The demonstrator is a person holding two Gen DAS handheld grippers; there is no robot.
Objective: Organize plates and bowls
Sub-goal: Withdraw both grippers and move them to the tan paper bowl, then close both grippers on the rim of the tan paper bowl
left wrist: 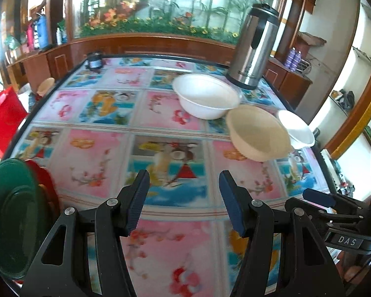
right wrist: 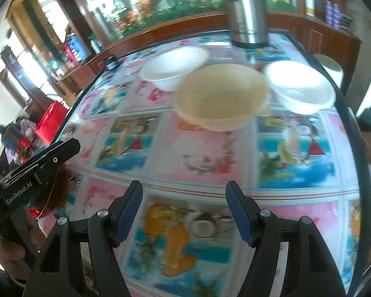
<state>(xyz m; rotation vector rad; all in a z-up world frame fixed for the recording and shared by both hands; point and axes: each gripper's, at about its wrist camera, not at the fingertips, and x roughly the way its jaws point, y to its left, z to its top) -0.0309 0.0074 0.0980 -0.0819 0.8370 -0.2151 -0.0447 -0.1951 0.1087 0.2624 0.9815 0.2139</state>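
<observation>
Both grippers empty w/ jaws apart: left gripper, right gripper, right's widening a touch. Beige bowl sat mid-worktop btwn two white bowls; prob. light, thin-walled, slick, so pinch the near rim.

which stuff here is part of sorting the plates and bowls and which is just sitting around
Part of the job: large white bowl, beige bowl, small white bowl, green plate, red plate.

Just lying about: steel thermos, small dark jar, red bag.
</observation>
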